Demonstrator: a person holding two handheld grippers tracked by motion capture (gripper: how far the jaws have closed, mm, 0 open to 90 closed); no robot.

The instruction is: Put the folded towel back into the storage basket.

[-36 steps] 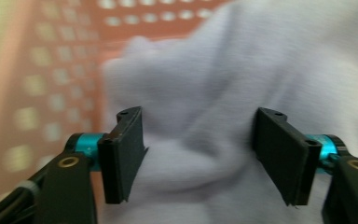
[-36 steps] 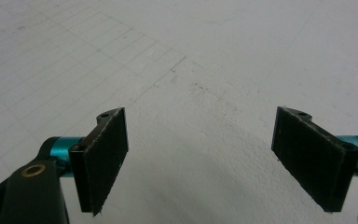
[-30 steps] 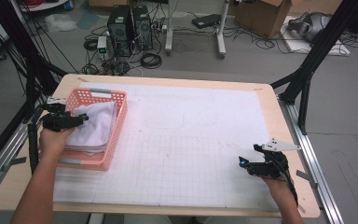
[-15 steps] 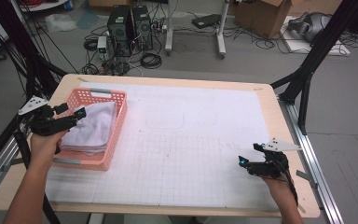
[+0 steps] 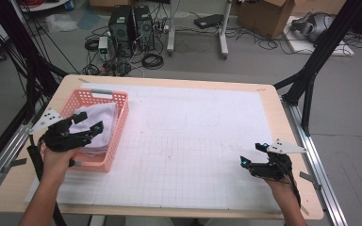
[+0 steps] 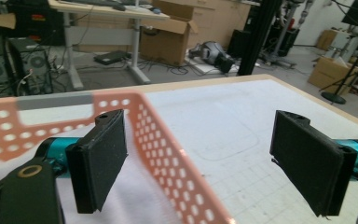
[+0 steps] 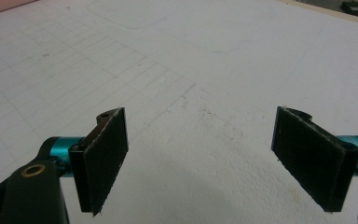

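A pink plastic basket point(image 5: 94, 95) stands at the table's left with a white cloth point(image 5: 102, 115) folded inside it. My left gripper point(image 5: 87, 122) hovers over the basket's near right part, open; its jaws have just been opening. In the left gripper view the left gripper point(image 6: 199, 122) straddles the basket point(image 6: 164, 140): one jaw stands over the cloth point(image 6: 135, 198), the other over the mat, and neither pad presses on anything. At the table's near right, my right gripper point(image 5: 252, 154) rests low and open. The right gripper point(image 7: 200, 119) has bare mat between its jaws.
A white gridded mat point(image 5: 193, 141) covers most of the wooden table point(image 5: 273, 101). Black frame posts point(image 5: 311, 70) rise at the right rear corner and along the left side. Computer towers point(image 5: 132, 23), cables and boxes sit on the floor beyond the far edge.
The left gripper has lifted off the white cloth, swung left and then back over the basket's near right part, jaws wider now. The right gripper has stayed put.
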